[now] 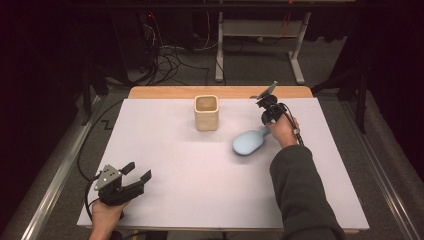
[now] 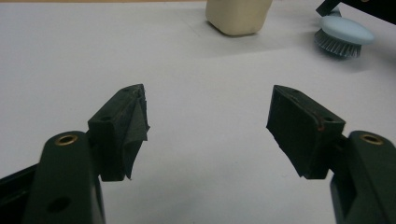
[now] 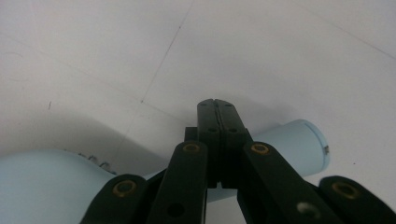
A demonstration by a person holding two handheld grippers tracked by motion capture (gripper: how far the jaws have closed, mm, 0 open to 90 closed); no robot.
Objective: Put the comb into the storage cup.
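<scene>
We are working at the light-blue dish brush (image 1: 248,142), which is lying bristles-down on the white table cover (image 1: 175,165), just right of the cream square cup (image 1: 206,113). Our right gripper (image 3: 217,105) is sitting over the brush's handle with its jaws pressed together; they look to be meeting above the handle rather than around it, so we are judging that nothing is gripped. If we are lifting now, the brush is likely staying behind, or the rounded handle is rolling aside. Our left gripper (image 1: 137,172) is resting near the table's front left corner, jaws spread and empty, well apart from the brush.
</scene>
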